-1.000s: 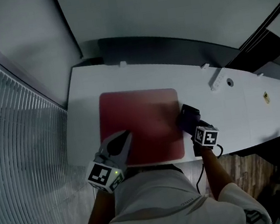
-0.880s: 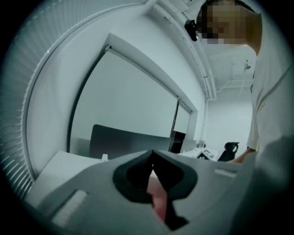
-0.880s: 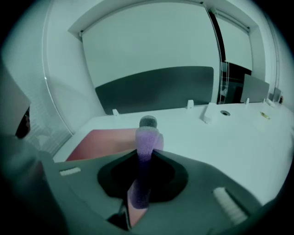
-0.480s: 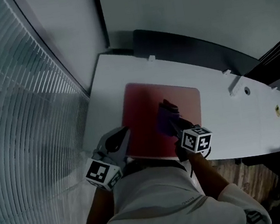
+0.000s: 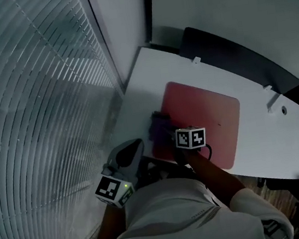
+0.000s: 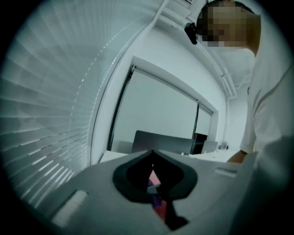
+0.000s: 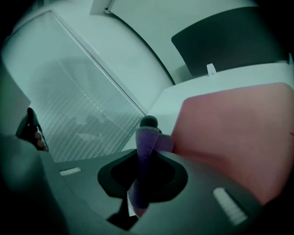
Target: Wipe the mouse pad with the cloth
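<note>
Head view: blinds [image 5: 37, 104] flank the counter [image 5: 140, 84]. The right gripper [image 5: 165, 132], clamping the purple cloth [image 5: 157, 125], has crossed the mouse pad [image 5: 206, 111] to its left edge; left gripper [image 5: 135, 144] closed, empty.

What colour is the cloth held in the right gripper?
Purple; the cloth shows best in the right gripper view.

Mouse pad [image 5: 207, 114] on desk [image 5: 262, 139], cloth [image 5: 160, 126] at its left edge, blinds [image 5: 37, 104] left of the desk
</note>
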Demonstrator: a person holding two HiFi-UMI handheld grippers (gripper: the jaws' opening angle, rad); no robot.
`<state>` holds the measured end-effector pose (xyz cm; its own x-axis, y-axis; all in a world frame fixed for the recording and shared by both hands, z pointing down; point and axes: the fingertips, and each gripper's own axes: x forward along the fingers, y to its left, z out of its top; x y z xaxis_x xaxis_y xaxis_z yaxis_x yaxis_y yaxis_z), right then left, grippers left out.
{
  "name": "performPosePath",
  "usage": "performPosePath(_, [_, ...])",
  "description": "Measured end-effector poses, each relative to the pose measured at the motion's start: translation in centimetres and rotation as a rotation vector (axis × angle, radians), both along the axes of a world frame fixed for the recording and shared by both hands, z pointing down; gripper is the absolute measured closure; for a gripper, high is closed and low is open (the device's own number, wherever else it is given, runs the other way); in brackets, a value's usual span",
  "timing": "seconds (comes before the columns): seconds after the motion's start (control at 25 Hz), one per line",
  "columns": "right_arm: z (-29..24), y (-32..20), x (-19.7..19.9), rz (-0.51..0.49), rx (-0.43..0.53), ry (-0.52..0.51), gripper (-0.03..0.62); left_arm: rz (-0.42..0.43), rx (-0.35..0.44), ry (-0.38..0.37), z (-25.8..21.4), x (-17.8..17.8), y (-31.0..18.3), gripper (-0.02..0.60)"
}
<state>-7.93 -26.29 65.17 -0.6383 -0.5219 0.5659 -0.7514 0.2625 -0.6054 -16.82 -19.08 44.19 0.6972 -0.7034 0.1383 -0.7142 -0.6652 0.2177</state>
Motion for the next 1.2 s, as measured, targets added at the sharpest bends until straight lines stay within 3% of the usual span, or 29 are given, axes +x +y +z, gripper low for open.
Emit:
performPosePath(0.2, [2.8,0.0,1.2,0.034,-0.055,0.09,0.546,0.008,-0.012,-0.021,1.5,-1.7,0.7,0.58])
performPosePath(0.4, [4.3,1.1,6.2,0.113,-0.075,0.126,0.547,0.048,-0.004,-0.043,3.2,0.6,0.4,0.58])
performPosePath(0.72, [5.2,5.7,17.0,0.204,-0.091,0.161,0.546,0.141,0.042,-0.076,1.8,10.4,1.1,0.58])
performPosePath(0.92, [5.4,8.7,25.1,0.267,-0.101,0.156,0.546,0.175,0.045,-0.097,2.0,16.9,4.1,0.58])
performPosePath(1.2, [5.0,11.9,34.6,0.303,-0.103,0.15,0.547,0.158,0.029,-0.126,2.0,23.3,8.0,0.58])
